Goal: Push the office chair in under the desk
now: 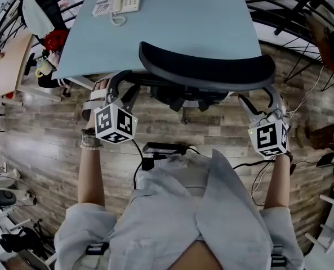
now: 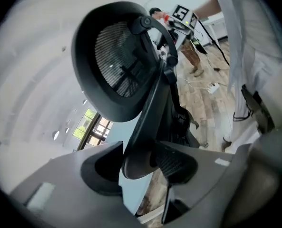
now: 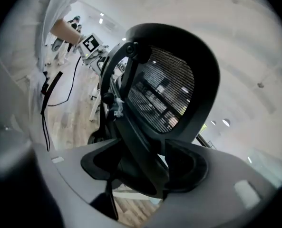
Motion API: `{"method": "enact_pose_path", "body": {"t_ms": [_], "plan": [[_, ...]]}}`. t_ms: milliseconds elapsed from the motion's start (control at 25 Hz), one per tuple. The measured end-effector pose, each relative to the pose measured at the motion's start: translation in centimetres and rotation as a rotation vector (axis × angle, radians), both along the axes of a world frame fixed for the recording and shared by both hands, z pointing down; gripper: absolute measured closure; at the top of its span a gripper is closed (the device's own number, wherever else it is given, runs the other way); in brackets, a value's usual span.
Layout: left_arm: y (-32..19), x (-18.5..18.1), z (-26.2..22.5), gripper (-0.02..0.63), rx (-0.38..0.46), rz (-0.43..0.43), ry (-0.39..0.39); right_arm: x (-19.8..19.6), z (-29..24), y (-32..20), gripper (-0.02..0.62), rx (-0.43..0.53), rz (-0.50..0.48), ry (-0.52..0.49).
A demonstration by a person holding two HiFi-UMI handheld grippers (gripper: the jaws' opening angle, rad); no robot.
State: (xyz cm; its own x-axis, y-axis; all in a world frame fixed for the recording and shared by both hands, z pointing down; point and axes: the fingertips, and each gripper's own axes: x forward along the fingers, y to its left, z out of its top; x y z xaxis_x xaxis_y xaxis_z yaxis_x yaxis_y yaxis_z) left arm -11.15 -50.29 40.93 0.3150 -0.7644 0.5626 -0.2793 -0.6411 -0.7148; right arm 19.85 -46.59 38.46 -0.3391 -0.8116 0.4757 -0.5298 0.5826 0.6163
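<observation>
An office chair [image 1: 206, 66] stands at the counter's [image 1: 172, 21] near edge, its left back strut between the left gripper's [image 2: 140, 163] released jaws, its right strut clenched by the right gripper [image 3: 143, 167].

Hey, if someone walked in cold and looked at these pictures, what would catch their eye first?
A black chair, its back at the near edge of a pale blue desk, fills the middle of the head view. The left claw and right claw flank that back, each with a bar of the chair's frame between its jaws.
</observation>
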Motion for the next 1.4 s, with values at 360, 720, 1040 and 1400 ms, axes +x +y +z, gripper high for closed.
{"method": "enact_pose_path", "body": {"t_ms": [360,720,1040,1400], "plan": [[3.6,3.7,-3.4,0.426,-0.027,-0.039,0.467,-3.0,-1.5,1.3,0.330,0.006,0.043,-0.323],[5.0,7.6,-6.2,0.493,-0.067,0.021,0.748,-4.5,-2.2,2.6,0.491,-0.012,0.076,-0.454],[4.9,8.4,-6.6,0.589,-0.069,0.009,0.811,-4.2,-2.6,3.0,0.569,0.010,0.137,-0.555],[4.5,9.6,-5.8,0.603,-0.093,0.042,0.785,-4.4,-2.1,2.8,0.586,-0.006,0.150,-0.573]]}}
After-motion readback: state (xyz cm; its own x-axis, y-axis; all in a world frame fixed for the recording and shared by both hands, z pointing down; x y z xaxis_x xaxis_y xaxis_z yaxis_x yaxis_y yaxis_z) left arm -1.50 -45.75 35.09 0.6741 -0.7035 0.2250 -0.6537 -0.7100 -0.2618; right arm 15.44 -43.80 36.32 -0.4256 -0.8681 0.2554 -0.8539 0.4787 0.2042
